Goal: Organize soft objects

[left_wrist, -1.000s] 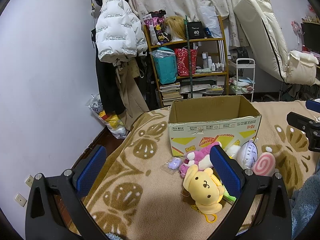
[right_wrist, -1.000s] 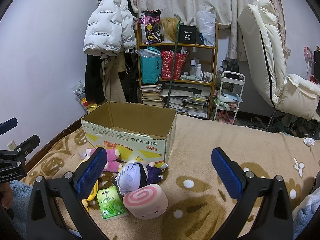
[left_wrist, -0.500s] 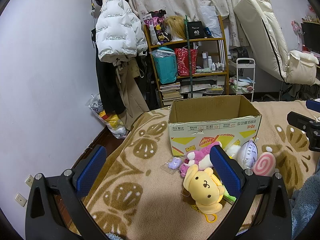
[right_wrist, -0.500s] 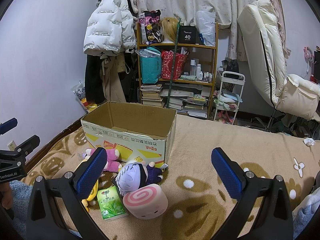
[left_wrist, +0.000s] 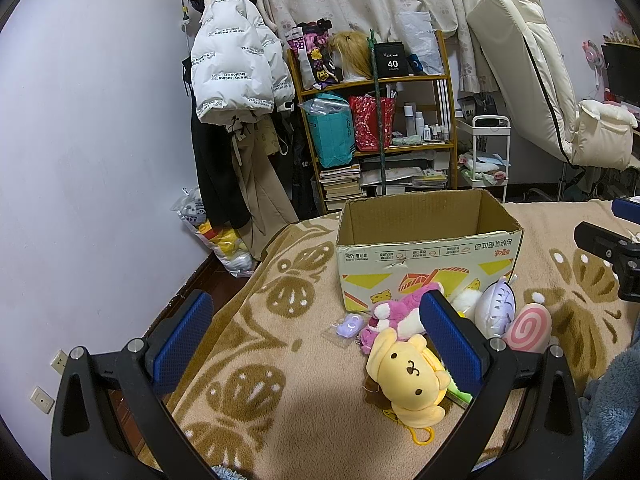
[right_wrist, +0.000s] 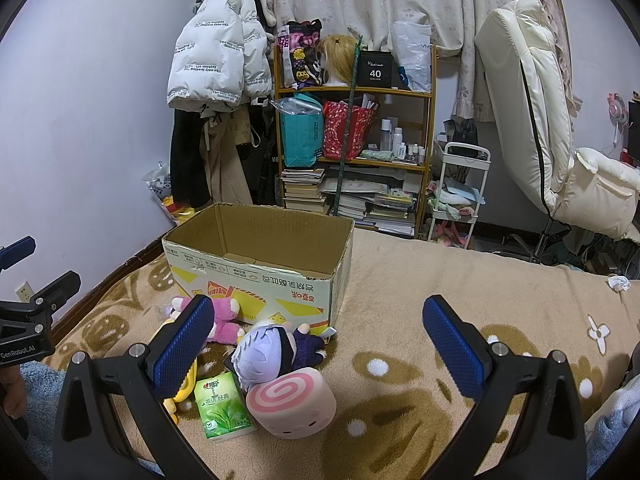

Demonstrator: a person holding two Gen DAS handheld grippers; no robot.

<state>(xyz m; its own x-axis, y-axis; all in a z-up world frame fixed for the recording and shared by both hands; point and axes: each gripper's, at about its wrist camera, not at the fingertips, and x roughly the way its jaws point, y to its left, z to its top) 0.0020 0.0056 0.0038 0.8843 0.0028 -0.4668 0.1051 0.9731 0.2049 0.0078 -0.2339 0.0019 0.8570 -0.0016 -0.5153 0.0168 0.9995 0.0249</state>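
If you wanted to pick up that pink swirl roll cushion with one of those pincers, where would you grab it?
Probably across the pink swirl roll cushion's two flat ends, coming down from above with the right gripper, which is open and nearest. The cushion lies on its side on the blanket, swirl face tilted up, so both faces seem reachable. Its soft body should squash into the pads.

The top of the cardboard box (right_wrist: 256,256) is left open to entry from above. Its near wall is crowded by plush toys (right_wrist: 276,350), while bare blanket (right_wrist: 440,276) is seen to its right.
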